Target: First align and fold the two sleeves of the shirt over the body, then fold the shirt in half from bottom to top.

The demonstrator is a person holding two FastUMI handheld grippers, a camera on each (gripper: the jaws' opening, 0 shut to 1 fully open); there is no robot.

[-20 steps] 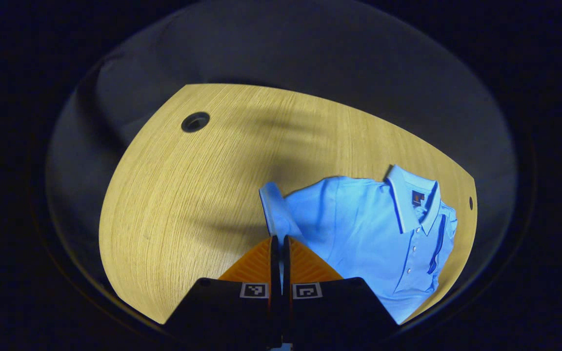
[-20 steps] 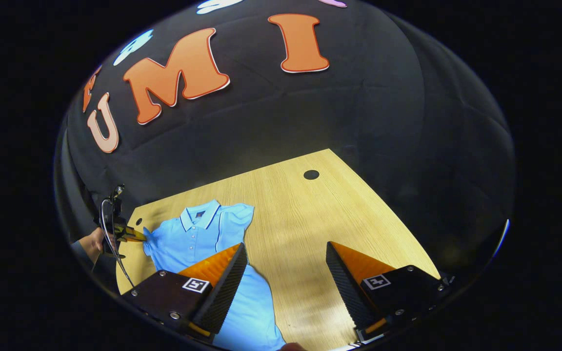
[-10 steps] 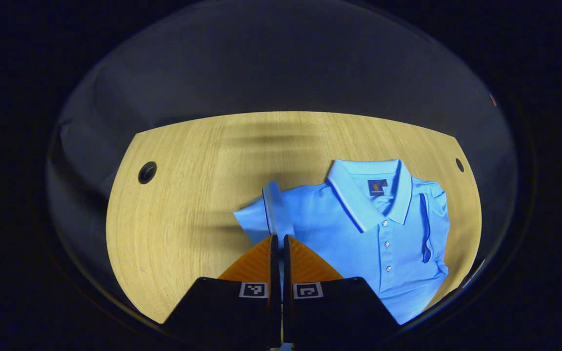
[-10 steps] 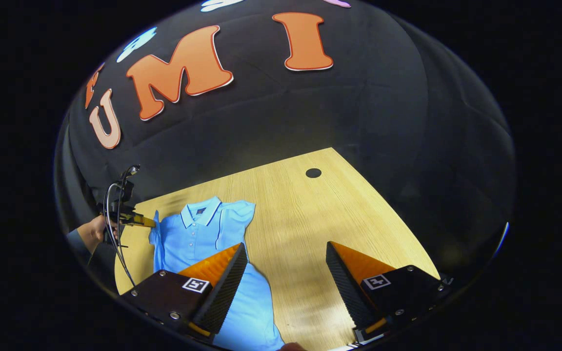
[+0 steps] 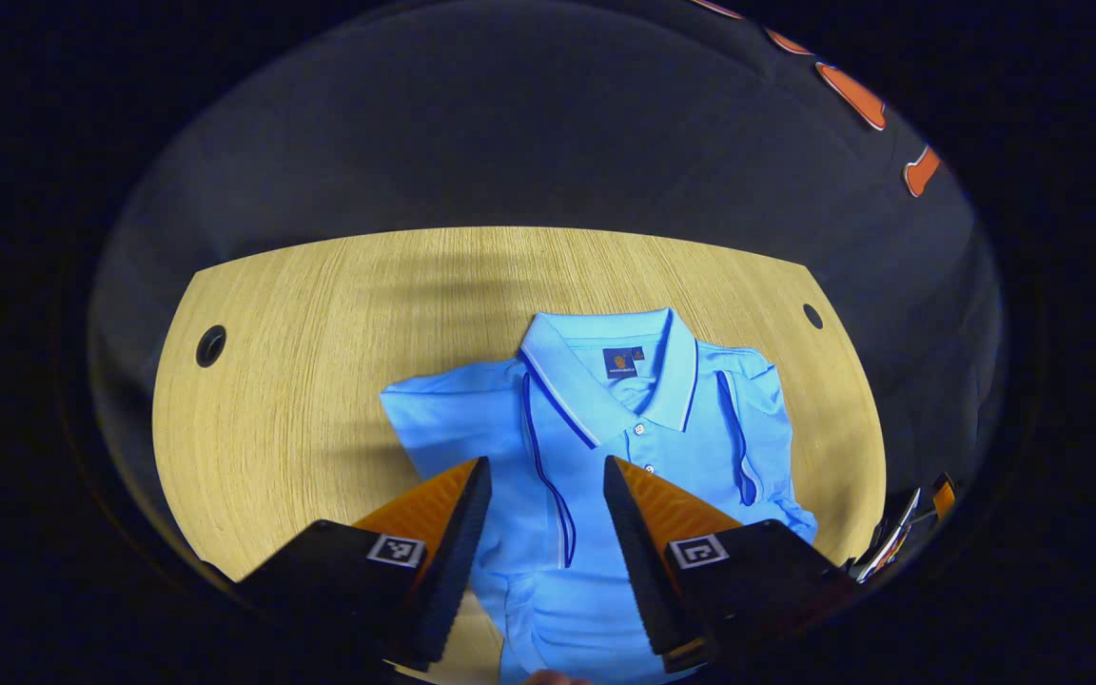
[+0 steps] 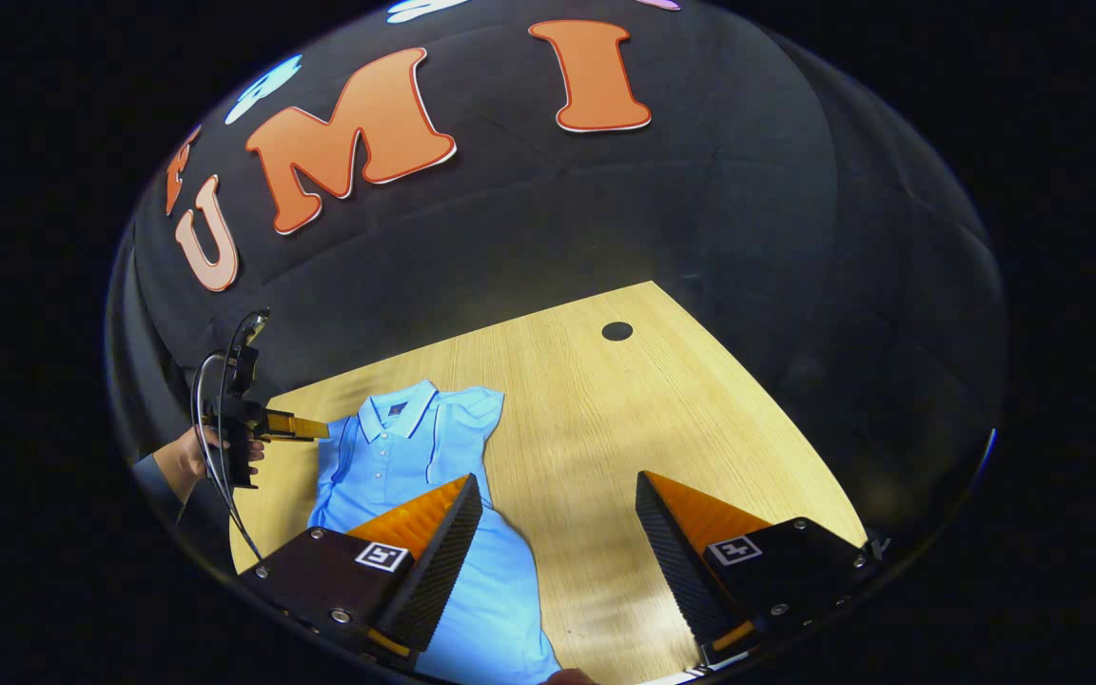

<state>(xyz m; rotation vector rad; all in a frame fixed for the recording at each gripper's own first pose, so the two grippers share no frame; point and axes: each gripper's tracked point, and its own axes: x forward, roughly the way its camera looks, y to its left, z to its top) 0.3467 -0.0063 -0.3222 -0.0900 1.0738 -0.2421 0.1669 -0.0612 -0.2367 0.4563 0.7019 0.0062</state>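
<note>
Table (image 5: 301,314) bare wood on both sides of the shirt (image 5: 605,428); wide open strip on the side with the large grommet hole (image 5: 210,345); narrower bare strip on the other side, toward the small hole (image 5: 812,316) near the edge; holes flush, nothing standing up. Band of bare wood between collar and the far edge, booth wall (image 5: 529,124) rising right behind it. In the right gripper view, broad free tabletop beside the shirt (image 6: 415,457) out to the round hole (image 6: 616,331). Left gripper (image 6: 315,430) and the hand (image 6: 191,457) holding it hang over the shirt's far side, cable (image 6: 210,447) looping down there; right gripper (image 6: 557,514) spread above open wood at the shirt's edge.
</note>
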